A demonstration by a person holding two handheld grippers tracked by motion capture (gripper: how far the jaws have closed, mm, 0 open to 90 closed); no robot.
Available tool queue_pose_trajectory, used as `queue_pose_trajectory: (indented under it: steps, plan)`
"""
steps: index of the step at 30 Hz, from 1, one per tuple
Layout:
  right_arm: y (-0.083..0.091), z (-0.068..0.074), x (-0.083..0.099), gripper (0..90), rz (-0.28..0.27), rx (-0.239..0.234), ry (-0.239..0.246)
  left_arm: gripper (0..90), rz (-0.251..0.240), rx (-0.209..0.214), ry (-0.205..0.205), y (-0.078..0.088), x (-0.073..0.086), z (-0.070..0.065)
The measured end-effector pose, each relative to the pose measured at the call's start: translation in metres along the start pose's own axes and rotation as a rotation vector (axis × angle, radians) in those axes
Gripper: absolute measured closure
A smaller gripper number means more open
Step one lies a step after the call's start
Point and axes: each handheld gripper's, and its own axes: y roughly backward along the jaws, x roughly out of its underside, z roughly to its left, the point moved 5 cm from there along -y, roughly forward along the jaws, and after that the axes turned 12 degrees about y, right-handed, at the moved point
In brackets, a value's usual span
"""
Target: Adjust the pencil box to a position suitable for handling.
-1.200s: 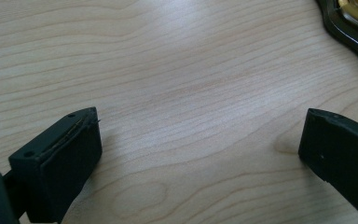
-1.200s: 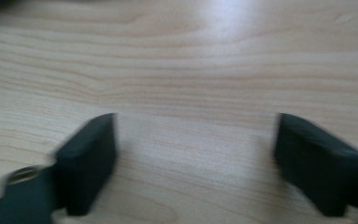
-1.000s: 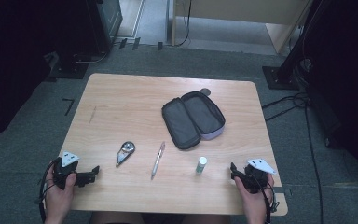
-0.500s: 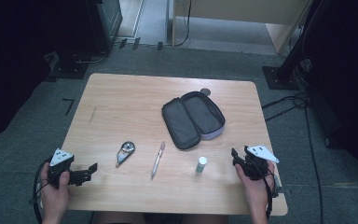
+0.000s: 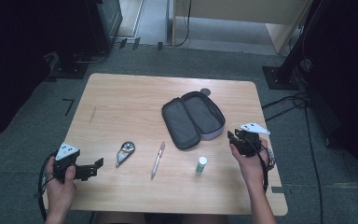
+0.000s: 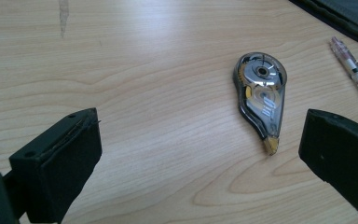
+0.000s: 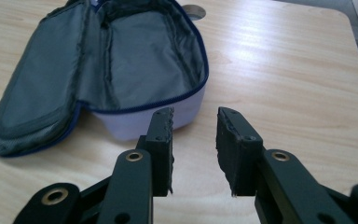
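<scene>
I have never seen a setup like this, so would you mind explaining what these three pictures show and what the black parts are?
A person sits at a wooden table and holds a hand-held clamp tool, called a gripper, in each hand. The high view looks down from above: left gripper, right gripper. The other two pictures come from cameras riding on the grippers, so the black blocks at the bottom are each tool's own jaws. On the table lie an open pencil case, a correction tape dispenser, a pen and a small bottle. Both grippers are open and hold nothing.
</scene>
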Motion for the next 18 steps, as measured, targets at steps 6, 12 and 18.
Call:
queue_pose_trajectory:
  steps: [6, 12, 18]
  plan:
    - [-0.020, -0.006, -0.014, 64.3, 0.007, -0.006, 0.036, 0.0, 0.013, -0.018, -0.032, -0.008, -0.003, -0.011]
    - [-0.038, -0.009, -0.021, 58.2, 0.013, -0.021, 0.028, 0.0, -0.004, 0.045, -0.030, -0.015, -0.012, -0.022]
    - [-0.052, -0.014, -0.022, 56.9, 0.039, -0.013, -0.003, 0.0, 0.005, 0.100, -0.066, -0.027, -0.025, -0.046]
